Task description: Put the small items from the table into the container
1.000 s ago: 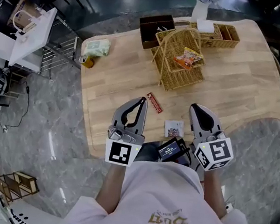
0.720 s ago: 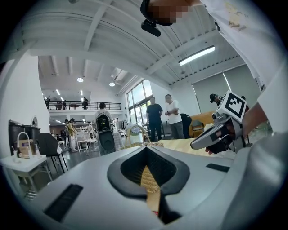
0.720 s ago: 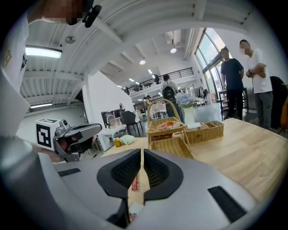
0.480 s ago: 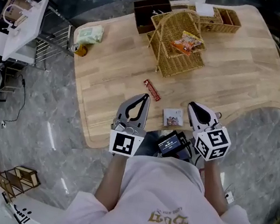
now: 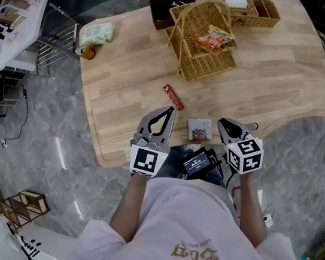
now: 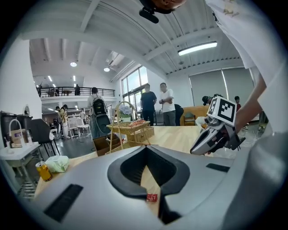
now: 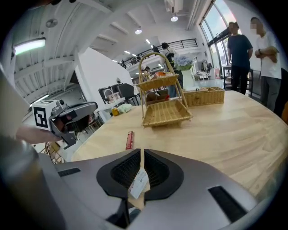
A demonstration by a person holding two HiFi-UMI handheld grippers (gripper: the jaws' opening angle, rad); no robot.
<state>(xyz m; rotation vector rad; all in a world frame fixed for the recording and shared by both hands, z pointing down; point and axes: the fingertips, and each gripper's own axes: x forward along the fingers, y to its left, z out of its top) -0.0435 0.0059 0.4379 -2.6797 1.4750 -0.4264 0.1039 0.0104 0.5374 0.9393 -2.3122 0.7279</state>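
Observation:
A red snack bar [image 5: 173, 96] and a small square packet [image 5: 199, 129] lie on the wooden table [image 5: 279, 77] near its front edge. The two-tier wicker basket [image 5: 203, 38] stands farther back, with an orange snack packet [image 5: 215, 38] in its top tier. My left gripper [image 5: 166, 111] is shut and empty, just in front of the red bar [image 6: 151, 196]. My right gripper [image 5: 224, 124] hangs to the right of the square packet [image 7: 139, 182], jaws shut with nothing held. In the right gripper view the basket [image 7: 164, 108] and the bar [image 7: 129, 139] lie ahead.
Behind the basket stand a dark brown box [image 5: 168, 3] and a compartmented wicker tray [image 5: 256, 10]. A green packet [image 5: 97, 33] and a can [image 5: 88, 53] sit at the table's left corner. A wire rack [image 5: 52, 55] is beside it. People [image 6: 155, 105] stand beyond the table.
Both grippers have come down toward the table's front edge. The right one has tipped further downward and now sits beside the square packet. Nothing was picked up.

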